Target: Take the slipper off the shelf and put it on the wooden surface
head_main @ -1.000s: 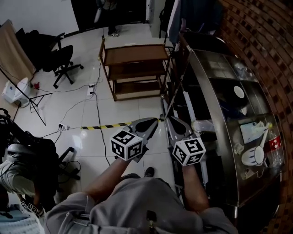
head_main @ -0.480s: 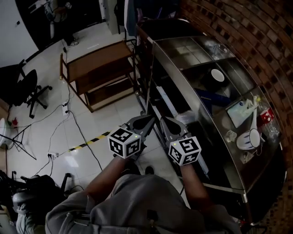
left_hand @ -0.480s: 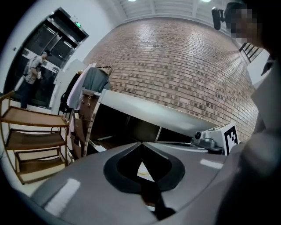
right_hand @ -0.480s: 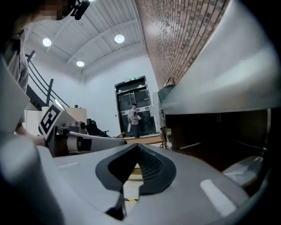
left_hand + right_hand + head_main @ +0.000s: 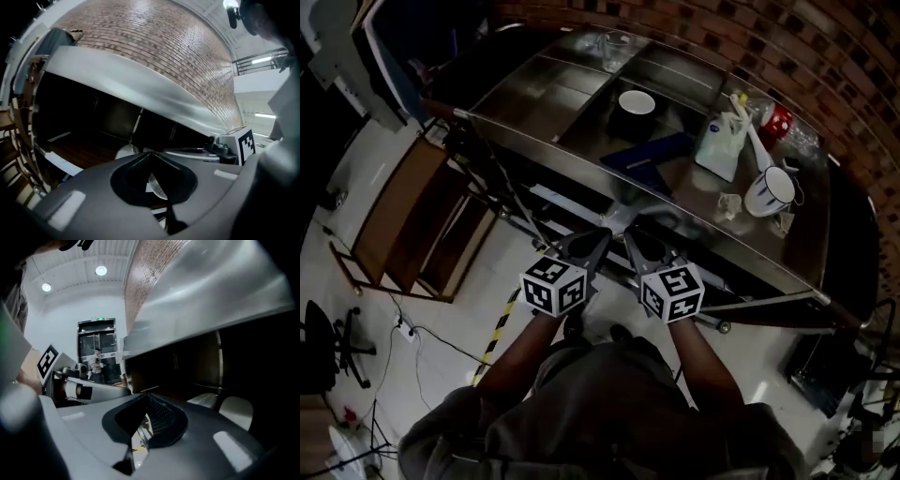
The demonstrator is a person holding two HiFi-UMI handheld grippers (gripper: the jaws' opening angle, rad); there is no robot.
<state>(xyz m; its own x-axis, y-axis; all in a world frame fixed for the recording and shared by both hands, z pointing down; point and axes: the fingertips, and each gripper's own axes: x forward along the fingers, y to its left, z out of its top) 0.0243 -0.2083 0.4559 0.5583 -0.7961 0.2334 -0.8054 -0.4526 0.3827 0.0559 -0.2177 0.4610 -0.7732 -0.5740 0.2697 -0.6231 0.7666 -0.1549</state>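
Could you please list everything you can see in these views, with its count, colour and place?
metal counter: one, silver, ahead, against the wall
brick wall: one, reddish-brown, behind the counter
round white plate: one, white, counter's middle
flat blue object: one, blue, just in front of the plate
white packet: one, white, right of the blue object
white round bowl: one, white, counter's right
wooden rack: one, brown, floor at left
black office chair: one, black, lower left
striped floor tape: one, yellow-black, floor
pale rounded shapes: two, whitish, dark lower shelf; perhaps slippers
left tool: one, grey, shut, empty
right tool: one, grey, shut, empty
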